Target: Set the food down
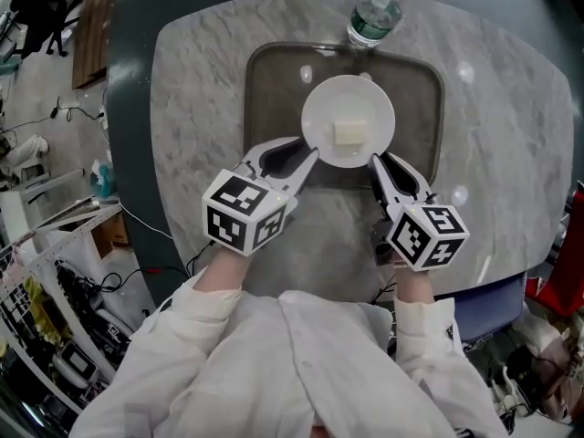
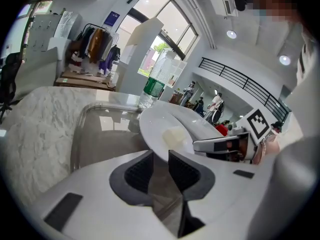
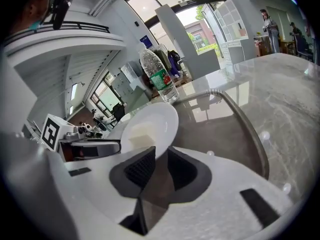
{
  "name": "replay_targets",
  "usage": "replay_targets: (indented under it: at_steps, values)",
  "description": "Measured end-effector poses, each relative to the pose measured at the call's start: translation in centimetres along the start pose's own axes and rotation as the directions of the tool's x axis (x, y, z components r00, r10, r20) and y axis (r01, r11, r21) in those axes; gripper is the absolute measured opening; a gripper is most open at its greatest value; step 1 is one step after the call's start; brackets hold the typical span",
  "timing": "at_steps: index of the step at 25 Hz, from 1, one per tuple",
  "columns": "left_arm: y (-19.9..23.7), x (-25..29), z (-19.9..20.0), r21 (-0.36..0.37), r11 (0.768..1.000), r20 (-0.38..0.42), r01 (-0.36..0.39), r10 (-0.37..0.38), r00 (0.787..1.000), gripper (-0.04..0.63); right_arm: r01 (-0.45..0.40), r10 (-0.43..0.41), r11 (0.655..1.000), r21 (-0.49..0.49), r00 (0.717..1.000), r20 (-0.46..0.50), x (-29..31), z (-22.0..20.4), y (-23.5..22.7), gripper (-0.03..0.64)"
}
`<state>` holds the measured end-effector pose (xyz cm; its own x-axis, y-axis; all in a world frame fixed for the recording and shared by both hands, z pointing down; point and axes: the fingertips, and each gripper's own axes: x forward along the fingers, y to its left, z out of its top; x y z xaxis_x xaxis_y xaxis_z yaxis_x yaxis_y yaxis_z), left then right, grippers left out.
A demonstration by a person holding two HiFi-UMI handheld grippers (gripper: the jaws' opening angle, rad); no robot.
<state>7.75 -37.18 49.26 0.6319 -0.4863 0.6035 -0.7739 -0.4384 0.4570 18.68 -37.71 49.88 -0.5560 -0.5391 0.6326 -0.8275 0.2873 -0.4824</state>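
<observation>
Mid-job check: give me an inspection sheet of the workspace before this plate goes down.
Surface: marble table with a dark tray on it.
Job's things: white plate carrying a pale food cube, held over the tray.
Clutter: water bottle by the tray's far edge.
Grippers: left gripper and right gripper each shut on opposite sides of the plate's rim.
Cables: loose cables on the floor at left.
Surroundings: crowded equipment rack at left, blue bin at right.
</observation>
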Motion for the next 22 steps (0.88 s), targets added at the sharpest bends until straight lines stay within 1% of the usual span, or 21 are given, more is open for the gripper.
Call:
replay_targets:
  at_steps: [4, 10, 14, 22]
  values:
    - [0.0, 0.8, 0.1, -0.001, 1.000, -0.013, -0.006, 0.006, 1.000, 0.086, 0.014, -0.014, 1.000, -0.001, 1.000, -0.005, 0.1, 0.2, -0.6, 0.055]
    - [0.6, 1.4, -0.1, -0.016, 1.000, -0.026, -0.025, 0.024, 0.999, 0.087, 0.046, -0.050, 0.996, -0.081, 0.998, -0.048, 0.9, 0.4, -0.9, 0.055]
    - [0.7, 1.9, -0.1, -0.009, 1.000, -0.047, -0.028, 0.027, 0.999, 0.087, 0.053, -0.062, 0.992, -0.114, 0.995, -0.075, 1.2, 0.4, -1.3, 0.058]
    - [1.0, 2.5, -0.1, 0.004, 0.999, -0.069, -0.046, 0.046, 0.997, 0.087, 0.086, -0.099, 0.988, -0.127, 0.990, -0.101, 1.6, 0.2, -1.7, 0.064]
